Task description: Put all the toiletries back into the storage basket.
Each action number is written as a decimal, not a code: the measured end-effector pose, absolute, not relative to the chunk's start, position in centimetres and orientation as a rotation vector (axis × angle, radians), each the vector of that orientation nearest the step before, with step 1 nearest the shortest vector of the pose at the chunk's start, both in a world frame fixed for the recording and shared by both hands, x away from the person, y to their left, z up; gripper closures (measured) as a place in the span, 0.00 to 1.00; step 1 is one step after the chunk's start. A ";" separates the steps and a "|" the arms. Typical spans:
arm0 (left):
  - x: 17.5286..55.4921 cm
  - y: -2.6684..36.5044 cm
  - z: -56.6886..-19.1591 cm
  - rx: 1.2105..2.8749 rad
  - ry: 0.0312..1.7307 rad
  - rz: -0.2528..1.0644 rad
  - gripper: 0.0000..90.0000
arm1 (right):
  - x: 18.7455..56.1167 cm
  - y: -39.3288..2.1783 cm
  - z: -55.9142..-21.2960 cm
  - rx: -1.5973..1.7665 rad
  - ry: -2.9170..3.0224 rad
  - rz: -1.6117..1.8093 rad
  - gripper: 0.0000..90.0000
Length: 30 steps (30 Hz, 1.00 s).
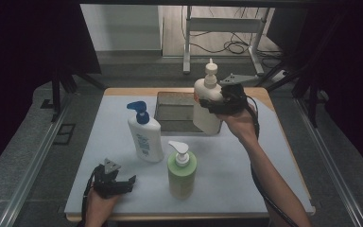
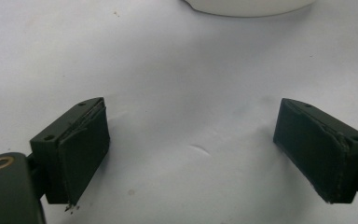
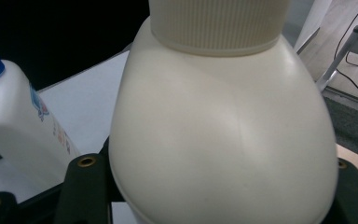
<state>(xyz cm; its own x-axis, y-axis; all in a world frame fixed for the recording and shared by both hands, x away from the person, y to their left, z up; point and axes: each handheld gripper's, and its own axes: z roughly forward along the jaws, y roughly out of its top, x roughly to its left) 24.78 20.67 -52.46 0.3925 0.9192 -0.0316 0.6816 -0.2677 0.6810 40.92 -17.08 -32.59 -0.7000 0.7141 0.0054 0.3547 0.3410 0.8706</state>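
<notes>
The right gripper [image 1: 216, 105] is clamping the shoulder of a cream pump bottle [image 1: 206, 101], its jaws standing about half apart with the bottle's body pressed between them. The bottle is hanging roughly upright, its base looking raised off the surface, at the front right corner of a dark tray [image 1: 172, 111] that is sitting at the far side of the counter [image 1: 246, 165]. In the right gripper view the cream bottle [image 3: 223, 135] is bulging up between the two black jaws, its ribbed collar at the top edge, and a white bottle with a blue cap [image 3: 18, 116] is standing off to the left behind it.

That white bottle with the blue pump [image 1: 144, 135] is standing upright near the middle of the counter, just left of the tray's near corner. A green bottle with a white pump [image 1: 182, 172] is standing nearer the person, just beside it and to the right.

The left gripper [image 1: 125, 184] is resting low at the near left of the counter, held in the person's hand, well apart from the cream bottle and near the green one. Its jaws are standing wide apart with nothing between them; in the left gripper view the bare white counter [image 2: 186, 93] is lying between the two pads, and the rounded white base of a bottle [image 2: 247, 5] is peeking in at the top edge.
</notes>
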 end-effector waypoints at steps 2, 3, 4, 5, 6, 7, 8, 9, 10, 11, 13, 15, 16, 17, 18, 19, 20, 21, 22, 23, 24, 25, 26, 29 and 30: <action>24.8 20.7 -52.5 2.039 1.364 0.499 0.11 | 41.2 -16.6 -32.6 0.940 2.229 1.307 0.44; 24.8 20.7 -52.5 2.039 1.365 0.499 0.11 | 41.3 -16.4 -32.6 0.939 2.226 1.307 0.45; 24.8 20.6 -52.5 2.037 1.366 0.498 0.11 | 41.5 -16.2 -32.5 0.942 2.223 1.308 0.45; 24.8 20.7 -52.5 2.038 1.365 0.499 0.11 | 41.6 -16.0 -32.5 0.942 2.220 1.307 0.45; 24.8 20.7 -52.5 2.038 1.365 0.499 0.11 | 41.8 -15.9 -32.5 0.945 2.217 1.308 0.45; 24.8 20.7 -52.5 2.038 1.365 0.499 0.11 | 41.9 -15.7 -32.5 0.947 2.212 1.312 0.45; 24.8 20.7 -52.5 2.038 1.365 0.499 0.11 | 42.1 -15.6 -32.5 0.948 2.209 1.312 0.45; 24.8 20.7 -52.5 2.038 1.365 0.499 0.11 | 42.3 -15.5 -32.5 0.952 2.205 1.315 0.45; 24.8 20.7 -52.5 2.038 1.365 0.499 0.11 | 42.4 -15.3 -32.5 0.954 2.201 1.316 0.45; 24.8 20.7 -52.5 2.038 1.365 0.499 0.11 | 42.6 -15.1 -32.5 0.954 2.199 1.315 0.45; 24.8 20.7 -52.5 2.038 1.365 0.499 0.11 | 42.9 -14.7 -32.6 0.956 2.191 1.315 0.45; 24.8 20.7 -52.5 2.039 1.365 0.499 0.11 | 43.2 -14.3 -32.6 0.953 2.188 1.316 0.45; 24.8 20.7 -52.5 2.039 1.365 0.498 0.11 | 43.3 -14.1 -32.6 0.951 2.186 1.317 0.45; 24.8 20.7 -52.5 2.038 1.365 0.498 0.11 | 43.5 -13.9 -32.6 0.950 2.185 1.316 0.45; 24.8 20.7 -52.5 2.038 1.365 0.498 0.11 | 43.6 -13.6 -32.7 0.949 2.183 1.315 0.45; 24.8 20.7 -52.5 2.038 1.365 0.498 0.11 | 43.8 -13.4 -32.7 0.949 2.180 1.316 0.45; 24.8 20.7 -52.5 2.039 1.365 0.498 0.11 | 43.9 -13.1 -32.7 0.950 2.180 1.314 0.45; 24.8 20.7 -52.5 2.039 1.366 0.498 0.11 | 44.1 -12.9 -32.8 0.950 2.177 1.316 0.45; 24.8 20.7 -52.5 2.039 1.365 0.498 0.11 | 44.2 -12.6 -32.8 0.951 2.176 1.319 0.45; 24.8 20.7 -52.5 2.039 1.366 0.497 0.11 | 44.4 -12.4 -32.9 0.951 2.177 1.322 0.45; 24.8 20.7 -52.5 2.039 1.366 0.497 0.11 | 44.5 -12.2 -33.0 0.953 2.177 1.324 0.45; 24.8 20.7 -52.5 2.038 1.366 0.498 0.11 | 44.7 -11.9 -33.1 0.955 2.176 1.325 0.45; 24.8 20.7 -52.5 2.039 1.366 0.497 0.11 | 44.8 -11.6 -33.2 0.953 2.176 1.324 0.45; 24.8 20.7 -52.5 2.039 1.366 0.497 0.11 | 45.3 -10.8 -33.5 0.954 2.175 1.324 0.45; 24.8 20.7 -52.5 2.039 1.366 0.497 0.11 | 45.4 -10.6 -33.6 0.954 2.175 1.325 0.45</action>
<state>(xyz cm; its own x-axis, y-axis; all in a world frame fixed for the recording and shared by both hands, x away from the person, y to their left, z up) 24.80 20.67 -52.45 0.3924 0.9192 -0.0332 0.6827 -0.2669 0.6802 45.43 -10.58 -33.61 -0.6769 0.7361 -0.0007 0.3367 0.3105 0.8889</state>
